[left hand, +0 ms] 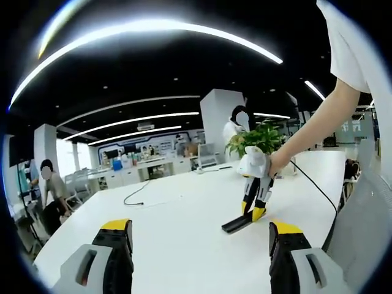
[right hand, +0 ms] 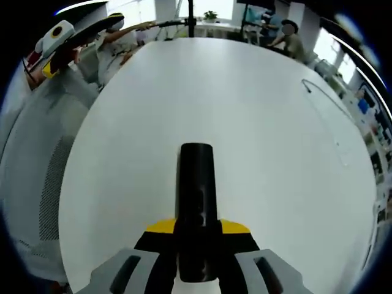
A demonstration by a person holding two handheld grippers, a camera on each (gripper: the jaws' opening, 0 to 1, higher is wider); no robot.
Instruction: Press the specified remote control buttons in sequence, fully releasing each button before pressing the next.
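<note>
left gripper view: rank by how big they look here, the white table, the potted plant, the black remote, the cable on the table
1. white table, by far the largest.
2. potted plant.
3. black remote, under the right tongs.
The cable is long but thin and farther off, so I won't rank it against plant or remote.

Long black plastic remote control (right hand: 196, 208) lies flat on big white table (right hand: 257, 110), w/ right gripper (right hand: 197, 236) jaws either side of its near end. Thin black cable (left hand: 138, 195) on table farther back; green potted plant (left hand: 260, 139) behind it.
</note>
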